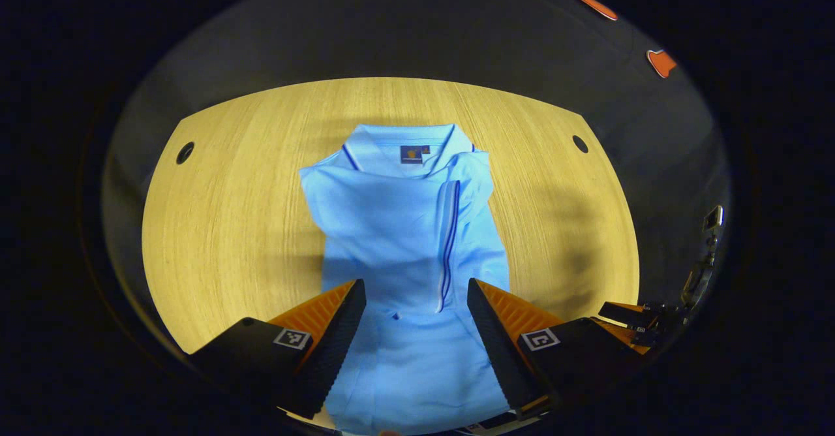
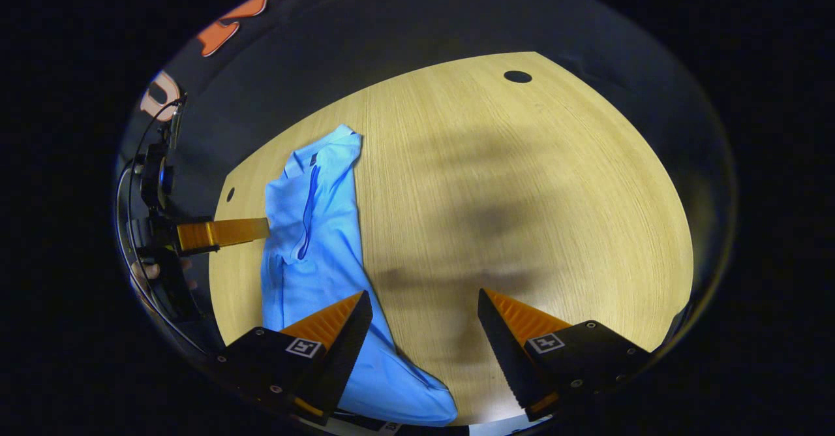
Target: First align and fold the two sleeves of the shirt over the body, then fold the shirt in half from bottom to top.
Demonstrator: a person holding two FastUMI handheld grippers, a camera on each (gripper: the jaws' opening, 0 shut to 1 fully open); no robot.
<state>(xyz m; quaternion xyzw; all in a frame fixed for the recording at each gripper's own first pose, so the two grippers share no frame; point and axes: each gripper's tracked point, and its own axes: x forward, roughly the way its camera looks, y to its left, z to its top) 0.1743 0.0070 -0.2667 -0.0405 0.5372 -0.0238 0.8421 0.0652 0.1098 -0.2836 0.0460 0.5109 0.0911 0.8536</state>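
A light blue polo shirt [image 1: 404, 227] lies flat on the wooden table [image 1: 228, 227], collar at the far end. Both sleeves are folded in over the body, and a sleeve edge with dark blue trim runs down the middle. My left gripper [image 1: 415, 286] is open and hovers above the shirt's lower half with nothing between its fingers. In the right gripper view the shirt [image 2: 313, 240] lies to the left. My right gripper [image 2: 424, 299] stands open over bare table [image 2: 522, 194] beside the shirt's near right corner. The left gripper [image 2: 258, 228] reaches in over the shirt's far side.
The table has round cable holes [image 1: 184, 153] [image 1: 580, 143] near its far corners, one seen as a hole [image 2: 517, 76] in the right gripper view. Bare wood flanks the shirt on both sides. The right gripper [image 1: 629, 315] sits low at the right edge. A hand [image 2: 147, 269] holds the left gripper.
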